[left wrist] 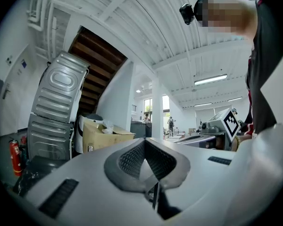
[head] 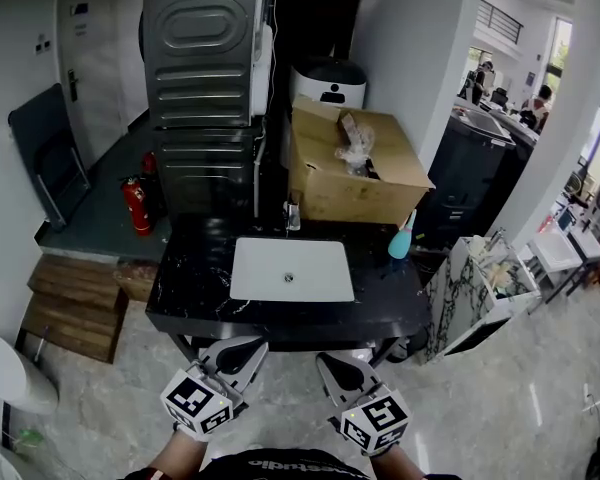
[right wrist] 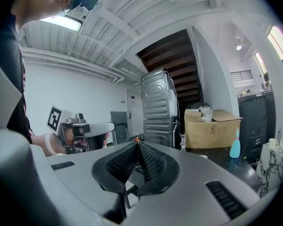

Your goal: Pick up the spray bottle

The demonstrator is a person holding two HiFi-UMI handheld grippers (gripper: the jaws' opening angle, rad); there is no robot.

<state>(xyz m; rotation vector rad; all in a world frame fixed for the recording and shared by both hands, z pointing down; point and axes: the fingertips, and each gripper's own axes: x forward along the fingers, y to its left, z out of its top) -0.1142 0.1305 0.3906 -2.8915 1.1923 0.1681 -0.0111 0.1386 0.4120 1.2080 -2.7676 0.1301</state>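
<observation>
A teal spray bottle stands upright at the back right of the black marble counter, right of the white sink and in front of a cardboard box. In the right gripper view the spray bottle shows far off at the right, by the cardboard box. Both grippers hang in front of the counter's near edge, well short of the bottle. My left gripper is shut with nothing in it. The right gripper is also shut and holds nothing.
Two stacked grey machines rise behind the counter, with a white appliance beside them. A red fire extinguisher and wooden steps lie at the left. A marble-patterned cabinet stands at the counter's right end. People are in the far background.
</observation>
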